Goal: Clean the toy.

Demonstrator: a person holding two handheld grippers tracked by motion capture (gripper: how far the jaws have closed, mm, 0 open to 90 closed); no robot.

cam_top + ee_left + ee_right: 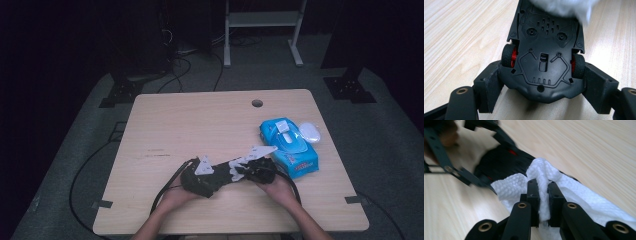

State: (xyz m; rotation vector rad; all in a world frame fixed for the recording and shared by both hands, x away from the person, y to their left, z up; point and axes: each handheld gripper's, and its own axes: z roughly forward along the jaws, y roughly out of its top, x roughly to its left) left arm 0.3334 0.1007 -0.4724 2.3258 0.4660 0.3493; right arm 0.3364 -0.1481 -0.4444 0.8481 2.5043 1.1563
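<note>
My left gripper (541, 87) clamps a black toy car (544, 62) by its sides, underside facing the camera, long axis running straight away from the jaws. My right gripper (543, 192) pinches a white wipe (544, 173) touching the car's far end, just beside the blue wipes pack (289, 147).

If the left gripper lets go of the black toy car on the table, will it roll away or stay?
The toy car probably rolls easily: its wheels look free. It seems rigid plastic and likely light. Held underside up, it would probably slide instead.
</note>
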